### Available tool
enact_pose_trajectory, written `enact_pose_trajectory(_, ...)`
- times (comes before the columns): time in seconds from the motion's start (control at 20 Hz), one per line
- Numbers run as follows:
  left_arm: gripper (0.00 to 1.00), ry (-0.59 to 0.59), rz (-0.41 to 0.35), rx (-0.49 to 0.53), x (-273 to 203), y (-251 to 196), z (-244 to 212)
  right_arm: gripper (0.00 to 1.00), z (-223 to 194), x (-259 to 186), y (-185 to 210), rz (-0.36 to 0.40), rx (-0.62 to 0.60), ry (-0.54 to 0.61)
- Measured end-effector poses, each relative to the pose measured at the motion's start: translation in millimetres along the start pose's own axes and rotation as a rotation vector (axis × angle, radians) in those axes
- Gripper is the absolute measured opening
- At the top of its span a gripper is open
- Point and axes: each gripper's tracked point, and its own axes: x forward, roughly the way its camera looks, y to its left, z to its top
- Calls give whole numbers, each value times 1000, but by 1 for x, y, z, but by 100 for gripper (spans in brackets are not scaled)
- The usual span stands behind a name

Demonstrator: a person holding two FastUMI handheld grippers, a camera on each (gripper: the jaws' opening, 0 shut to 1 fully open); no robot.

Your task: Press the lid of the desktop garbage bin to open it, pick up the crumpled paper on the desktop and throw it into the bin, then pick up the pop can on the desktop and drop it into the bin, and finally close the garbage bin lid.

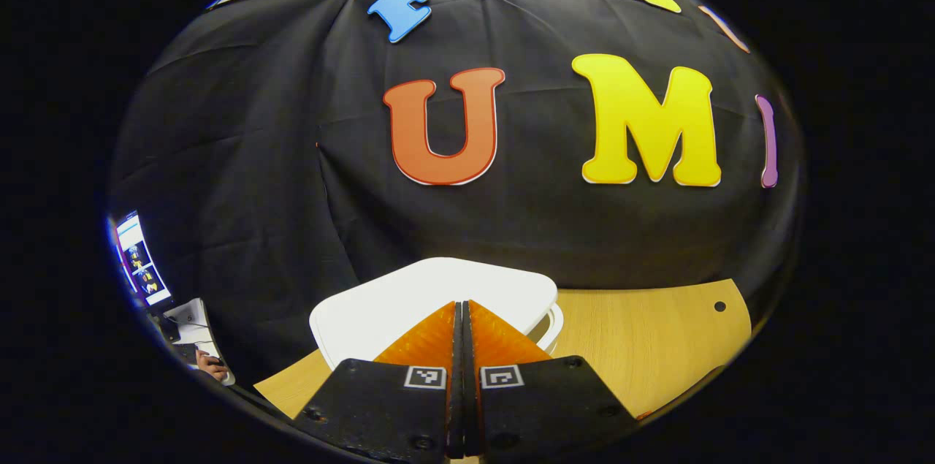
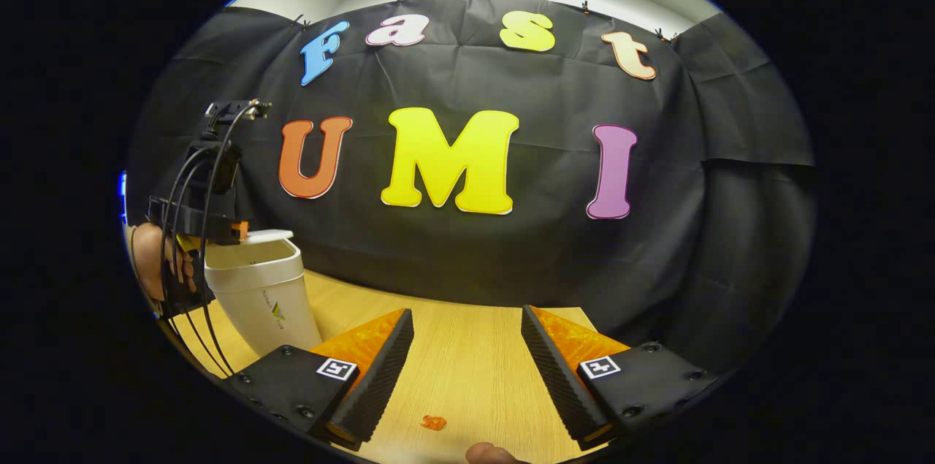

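Left gripper (image 1: pixel 464 318), fingers closed together with nothing between them, tips over the white bin lid (image 1: pixel 409 296). Right gripper (image 2: pixel 467 336), fingers spread open above the wooden surface (image 2: pixel 467 369); the garbage bin (image 2: pixel 259 288) stands far left of them, its lid down.

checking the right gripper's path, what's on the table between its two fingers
In the right gripper view, the open right gripper spans bare wooden table, with one small orange scrap lying near its left finger.
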Motion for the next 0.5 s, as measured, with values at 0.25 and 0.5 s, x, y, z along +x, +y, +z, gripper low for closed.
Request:
enact_pose_trajectory(0.25,9,-118,-27,6,-35,-1,39,94,-4,-6,5,18,14,12)
enact_pose_trajectory(0.5,45,-157,-87,-8,-62,-9,40,94,-17,-18,12,51,3,38)
